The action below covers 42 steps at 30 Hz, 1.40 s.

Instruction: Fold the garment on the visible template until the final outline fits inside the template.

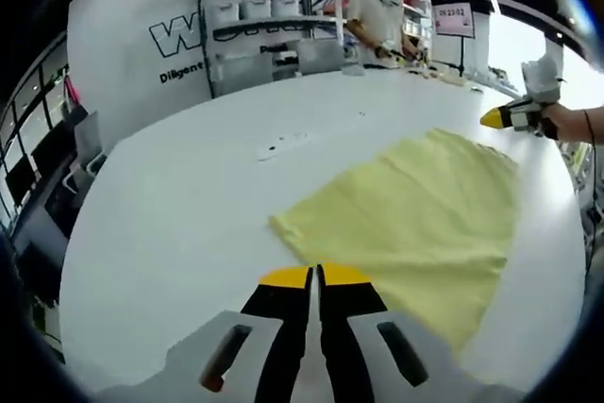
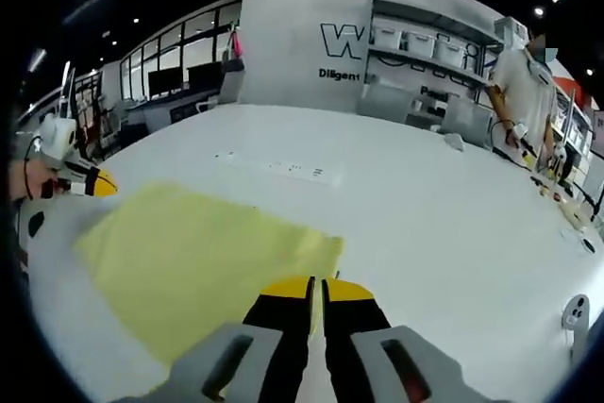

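A pale yellow garment (image 1: 415,214) lies flat, folded into a rough rectangle, on the white table (image 1: 170,214). In the left gripper view my left gripper (image 1: 316,276) is shut, its yellow-tipped jaws over the garment's near edge, and no fabric is lifted. My right gripper (image 1: 514,117), held by a hand, hovers by the far right corner. In the right gripper view the garment (image 2: 189,261) spreads to the left, and my right gripper (image 2: 316,285) is shut just beside its near corner. There the left gripper (image 2: 85,181) sits at the far left corner. I cannot make out a template outline.
A flat white socket strip (image 1: 283,145) (image 2: 283,169) is set into the table beyond the garment. A person (image 1: 377,11) (image 2: 514,82) stands at the far end by grey shelves (image 1: 274,35). A small white object (image 2: 576,313) lies at the right.
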Each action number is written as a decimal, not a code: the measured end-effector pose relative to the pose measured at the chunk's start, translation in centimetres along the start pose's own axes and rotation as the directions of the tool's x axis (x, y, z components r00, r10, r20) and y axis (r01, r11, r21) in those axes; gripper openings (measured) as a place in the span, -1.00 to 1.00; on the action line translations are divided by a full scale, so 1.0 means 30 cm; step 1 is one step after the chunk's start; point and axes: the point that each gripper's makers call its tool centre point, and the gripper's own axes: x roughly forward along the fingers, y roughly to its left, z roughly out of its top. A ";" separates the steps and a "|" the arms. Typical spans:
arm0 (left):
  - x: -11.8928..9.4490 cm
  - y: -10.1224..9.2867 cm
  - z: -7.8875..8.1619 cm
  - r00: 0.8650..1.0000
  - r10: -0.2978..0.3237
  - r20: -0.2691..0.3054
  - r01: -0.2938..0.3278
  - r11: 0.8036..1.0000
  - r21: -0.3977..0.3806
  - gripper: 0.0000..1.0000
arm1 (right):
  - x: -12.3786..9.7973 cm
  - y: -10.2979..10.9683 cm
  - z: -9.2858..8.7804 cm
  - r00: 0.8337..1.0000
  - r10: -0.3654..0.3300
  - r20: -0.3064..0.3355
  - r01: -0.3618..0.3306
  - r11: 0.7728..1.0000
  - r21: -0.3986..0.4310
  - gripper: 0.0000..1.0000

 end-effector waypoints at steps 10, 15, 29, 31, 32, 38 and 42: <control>-0.049 -0.076 -0.015 0.998 -0.050 0.030 0.052 0.996 -0.077 -0.86 | -0.063 0.020 -0.061 1.000 0.016 -0.003 -0.016 1.000 0.012 -1.00; -0.074 -0.101 -0.061 0.997 -0.068 0.021 0.070 0.993 -0.100 -0.78 | -0.097 0.039 -0.097 0.999 0.038 -0.011 -0.037 0.999 0.030 -1.00; -0.144 -0.192 -0.182 0.991 -0.128 0.035 0.133 0.959 -0.251 -0.59 | -0.166 0.117 -0.220 0.991 0.128 -0.039 -0.123 0.988 0.095 -0.68; -0.153 -0.201 -0.199 0.992 -0.119 0.027 0.122 0.960 -0.252 -0.61 | -0.172 0.116 -0.232 0.990 0.132 -0.043 -0.127 0.986 0.109 -0.65; -0.157 -0.210 -0.205 0.991 -0.128 0.035 0.133 0.958 -0.253 -0.61 | -0.176 0.118 -0.241 0.989 0.141 -0.043 -0.134 0.983 0.127 -0.63; -0.161 -0.233 -0.219 0.987 -0.149 0.056 0.159 0.929 -0.333 -0.61 | -0.179 0.144 -0.275 0.983 0.174 -0.057 -0.165 0.977 0.136 -0.64; -0.161 -0.255 -0.225 0.980 -0.186 0.075 0.201 0.898 -0.391 -0.78 | -0.175 0.157 -0.280 0.980 0.193 -0.057 -0.181 0.969 0.166 -0.70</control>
